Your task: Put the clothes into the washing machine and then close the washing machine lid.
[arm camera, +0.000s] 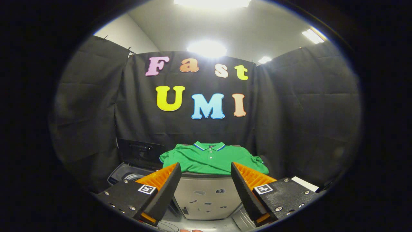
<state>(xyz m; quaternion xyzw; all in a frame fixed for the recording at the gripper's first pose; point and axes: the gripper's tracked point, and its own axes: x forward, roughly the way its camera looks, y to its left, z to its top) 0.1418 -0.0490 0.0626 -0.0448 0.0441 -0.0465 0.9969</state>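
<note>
A green polo shirt (210, 158) with a blue-trimmed collar lies spread flat on top of a grey metal cabinet (206, 196), beyond my fingers. To the left of the cabinet stands the washing machine (127, 175), its dark lid (140, 153) raised upright and part of the drum opening showing below it. My gripper (205, 167) hovers in front of the cabinet, open, with nothing between its fingers. The shirt's front hem lies just past the fingertips.
Black cloth walls close in the booth behind and to both sides. The cabinet's grey front face has several small dark marks. A pale flat object (304, 183) shows behind the right finger.
</note>
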